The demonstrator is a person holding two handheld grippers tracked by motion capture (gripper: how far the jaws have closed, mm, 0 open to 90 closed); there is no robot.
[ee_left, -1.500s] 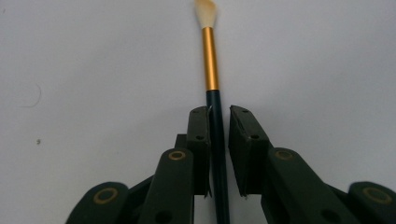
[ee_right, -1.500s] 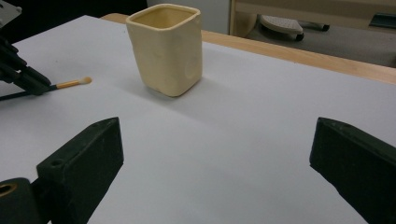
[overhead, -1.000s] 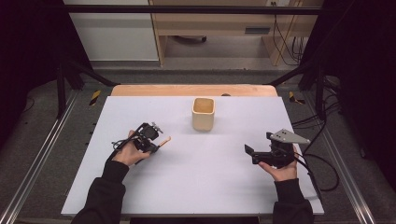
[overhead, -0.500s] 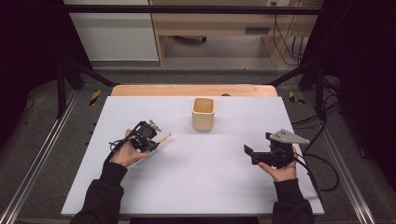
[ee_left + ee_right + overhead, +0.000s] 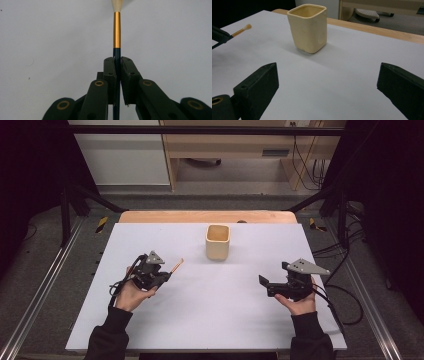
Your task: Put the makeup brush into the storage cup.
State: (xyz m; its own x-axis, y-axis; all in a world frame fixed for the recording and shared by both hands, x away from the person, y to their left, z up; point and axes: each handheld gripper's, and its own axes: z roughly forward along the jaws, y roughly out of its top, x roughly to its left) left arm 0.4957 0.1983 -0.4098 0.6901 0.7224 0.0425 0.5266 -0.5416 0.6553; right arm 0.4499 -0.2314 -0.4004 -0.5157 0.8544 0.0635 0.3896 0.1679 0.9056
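Clearly, the left gripper (image 5: 167, 275) has its jaws clamped on the dark handle of a slim brush with a gold metal ferrule and pale bristle tip (image 5: 116, 30), which juts straight out ahead of the closed jaws, with the white tabletop (image 5: 230, 320) beneath it. Ahead of that gripper and off to its right stands the cream-coloured, square-mouthed ceramic cup (image 5: 218, 241), upright and well apart from the brush tip. Judged from this arrangement, the pick-up is complete; what is left is the carry to the cup and the drop of the brush into its mouth. The right gripper (image 5: 264, 284) is held near the opposite side of the table with its jaws spread wide and nothing between them; the cup lies ahead of it, slightly to its left, as its own view shows (image 5: 308, 27). Nothing lies on the white surface between the brush and the cup, so the path appears free. Beyond the cup runs the light wooden edge of the table (image 5: 200, 216), and past that a floor with cables and furniture, all clear of the working area.
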